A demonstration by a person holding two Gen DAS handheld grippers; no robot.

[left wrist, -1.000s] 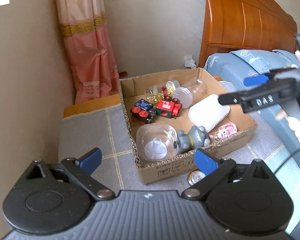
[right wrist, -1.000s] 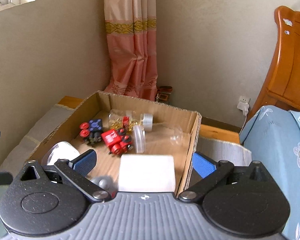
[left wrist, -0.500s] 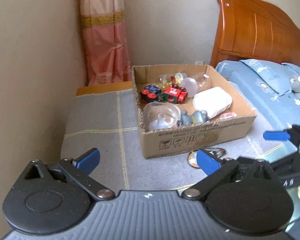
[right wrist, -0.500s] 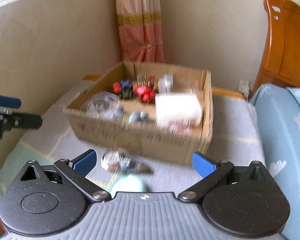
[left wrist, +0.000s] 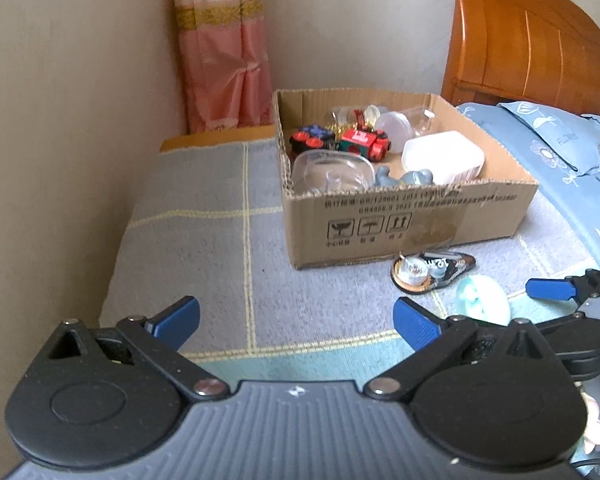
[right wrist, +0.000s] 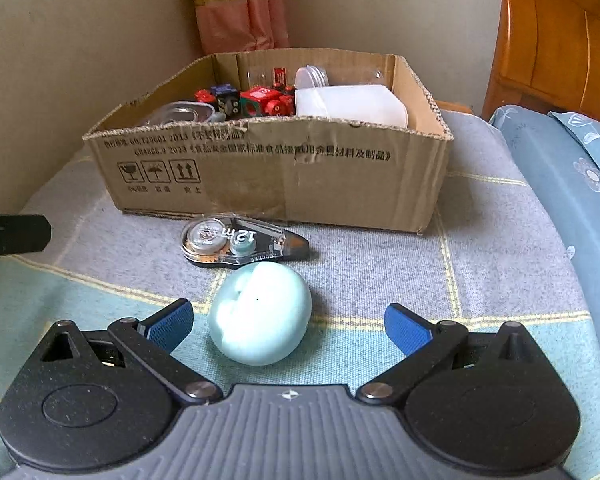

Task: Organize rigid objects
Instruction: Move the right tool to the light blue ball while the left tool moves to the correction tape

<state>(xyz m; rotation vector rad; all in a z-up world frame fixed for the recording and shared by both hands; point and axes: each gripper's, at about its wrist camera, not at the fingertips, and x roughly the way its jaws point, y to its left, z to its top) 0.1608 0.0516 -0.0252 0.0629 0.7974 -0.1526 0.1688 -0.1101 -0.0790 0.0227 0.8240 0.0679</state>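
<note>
Right wrist: right gripper (right wrist: 288, 320) wide around egg (right wrist: 260, 314); smooth dome may squirt out. Left gripper (left wrist: 296, 316) wide, empty.

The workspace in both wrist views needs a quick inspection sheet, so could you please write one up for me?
Surface: grey checked blanket with yellow lines; a teal band nearest the cameras.
Job's things: pale blue egg-shaped case and correction tape dispenser lie on the blanket in front of the cardboard box.
Clutter: the box holds red toy trains, a white plastic container, clear containers and a grey figure.
Grippers: right gripper open, the case between its fingers, untouched; left gripper open, empty.
Cables: nothing seen.
Surroundings: pink curtain, wooden headboard, blue floral bedding, beige walls.
</note>
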